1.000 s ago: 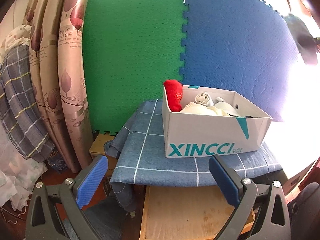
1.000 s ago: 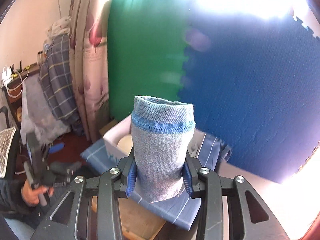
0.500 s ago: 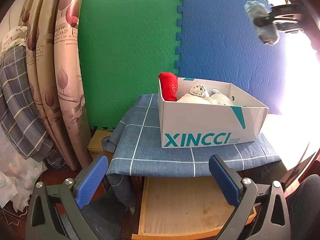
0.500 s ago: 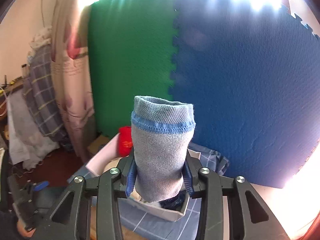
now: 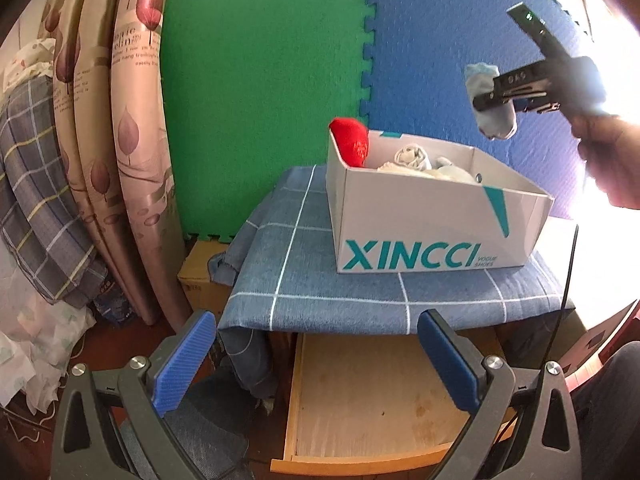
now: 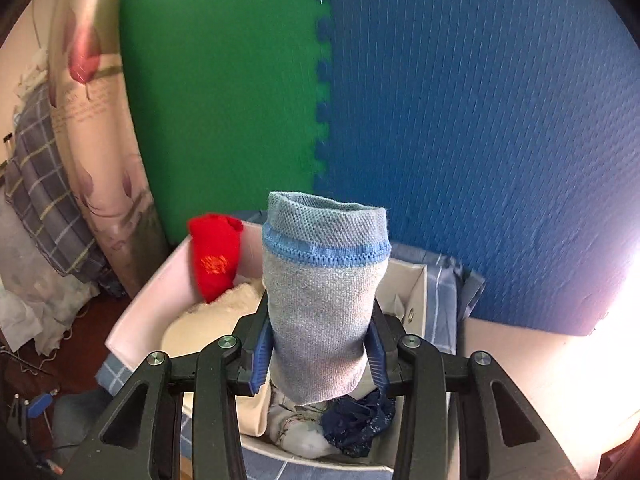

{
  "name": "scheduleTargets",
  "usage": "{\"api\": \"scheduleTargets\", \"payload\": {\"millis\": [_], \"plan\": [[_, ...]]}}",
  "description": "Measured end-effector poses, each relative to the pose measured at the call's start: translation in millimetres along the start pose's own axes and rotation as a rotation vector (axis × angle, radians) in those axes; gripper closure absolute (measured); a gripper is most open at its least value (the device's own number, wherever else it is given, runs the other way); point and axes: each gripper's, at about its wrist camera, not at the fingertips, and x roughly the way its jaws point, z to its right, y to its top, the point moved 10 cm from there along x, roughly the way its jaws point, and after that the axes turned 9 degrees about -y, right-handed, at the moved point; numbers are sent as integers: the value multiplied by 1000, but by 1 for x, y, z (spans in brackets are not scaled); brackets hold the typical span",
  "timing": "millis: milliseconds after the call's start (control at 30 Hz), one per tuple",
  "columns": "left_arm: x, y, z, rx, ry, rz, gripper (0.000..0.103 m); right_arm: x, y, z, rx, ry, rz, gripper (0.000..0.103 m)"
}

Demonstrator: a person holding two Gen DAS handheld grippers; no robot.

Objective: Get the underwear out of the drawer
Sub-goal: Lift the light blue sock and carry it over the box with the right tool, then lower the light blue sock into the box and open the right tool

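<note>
Clamping the rolled underwear (image 6: 320, 292) in the right gripper (image 6: 318, 356), jaws drawn in narrow on its lower half and pressing the knit on both sides (banded end pointing away from the camera). Hovering it above the white shoebox (image 5: 420, 232), clear of the rim and touching nothing else, as the left wrist view shows. Idling the left gripper (image 5: 316, 356) low in front of the open drawer (image 5: 372, 400), jaws spread wide and gripping nothing. Showing only bare wood in the drawer's visible part, below the checked cloth (image 5: 304, 272) covering the tabletop.

Probably heading for a drop into the shoebox, already crowded with pale rolls and a dark blue piece (image 6: 360, 420). Doing it well likely meaning:

- lowering straight down toward a gap among the rolls, not from the side
- steering wide of the red roll (image 5: 350, 140) perched at the far corner (easily toppled over the wall)
- parting the jaws only once low inside the walls, so soft fabric is not bouncing out
- lifting away vertically to avoid snagging the knit
</note>
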Motion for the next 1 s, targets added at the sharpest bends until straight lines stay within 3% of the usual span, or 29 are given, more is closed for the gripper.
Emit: {"api": "scheduleTargets", "payload": {"millis": [267, 533, 833, 1000], "plan": [[19, -13, 1, 8, -1, -49, 0, 56, -29, -2, 12, -9, -83, 64], [29, -17, 7, 30, 7, -78, 0, 82, -47, -9, 27, 8, -122, 63], [28, -17, 17, 67, 34, -102, 0, 102, -67, -13, 50, 33, -143, 58], [24, -21, 29, 85, 43, -118, 0, 97, -65, -11, 112, 37, -86, 54]]}}
